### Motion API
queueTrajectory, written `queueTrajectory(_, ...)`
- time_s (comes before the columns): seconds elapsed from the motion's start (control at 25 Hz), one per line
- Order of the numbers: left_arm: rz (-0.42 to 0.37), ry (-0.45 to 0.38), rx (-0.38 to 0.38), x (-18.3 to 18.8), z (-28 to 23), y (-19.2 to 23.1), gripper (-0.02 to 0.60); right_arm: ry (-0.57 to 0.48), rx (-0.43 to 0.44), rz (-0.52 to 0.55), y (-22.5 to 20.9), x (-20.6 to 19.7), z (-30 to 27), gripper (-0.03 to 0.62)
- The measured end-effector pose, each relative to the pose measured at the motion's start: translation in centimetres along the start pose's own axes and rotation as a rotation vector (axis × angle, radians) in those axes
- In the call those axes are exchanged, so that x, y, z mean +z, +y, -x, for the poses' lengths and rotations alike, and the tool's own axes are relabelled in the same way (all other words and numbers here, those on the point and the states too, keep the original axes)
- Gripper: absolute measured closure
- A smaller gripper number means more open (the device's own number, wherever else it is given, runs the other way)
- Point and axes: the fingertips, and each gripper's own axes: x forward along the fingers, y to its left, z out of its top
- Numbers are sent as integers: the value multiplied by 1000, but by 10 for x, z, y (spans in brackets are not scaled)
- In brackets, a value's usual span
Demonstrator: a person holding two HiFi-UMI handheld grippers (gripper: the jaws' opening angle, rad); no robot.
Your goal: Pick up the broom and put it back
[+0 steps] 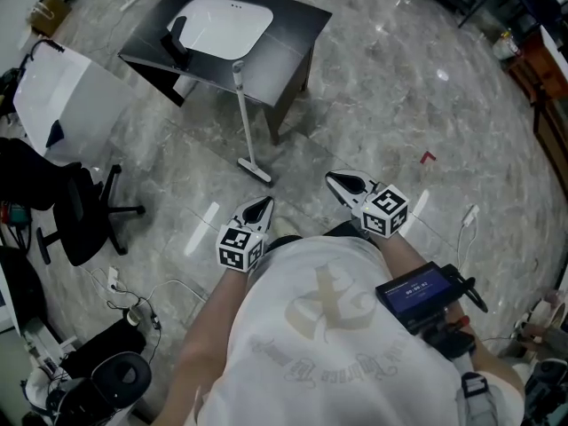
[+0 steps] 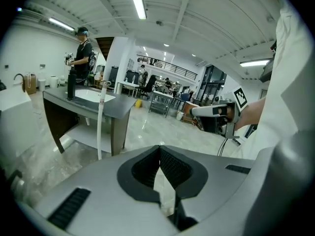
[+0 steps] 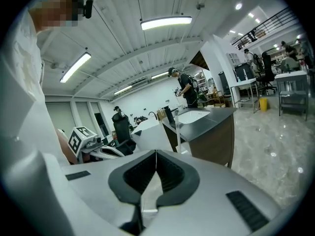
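Holding both my left gripper (image 1: pixel 264 205) and right gripper (image 1: pixel 338 182) closed and empty, I see the broom (image 1: pixel 244 118) leaning upright against the sink table (image 1: pixel 293 25), well ahead.

Person in a white T-shirt (image 1: pixel 293 362) with faint beige print. Left gripper (image 1: pixel 263 205) and right gripper (image 1: pixel 336 181): pale grey shells, black ribbed pads (image 2: pixel 174 167), black-and-white marker cubes (image 1: pixel 240 245).
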Motion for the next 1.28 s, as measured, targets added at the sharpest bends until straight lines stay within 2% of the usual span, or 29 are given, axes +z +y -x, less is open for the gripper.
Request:
queueTrajectory(0.64,113,-71,168,-13,63,82,569,36,73,65,23,34,-76,577)
queueTrajectory(0.92,125,-50,180,-17,59,95,569,41,89,50,17,36,-97,577)
queueTrajectory(1.28,149,-8,216,2,31,141,569,59,123,20,-28,54,-148,577)
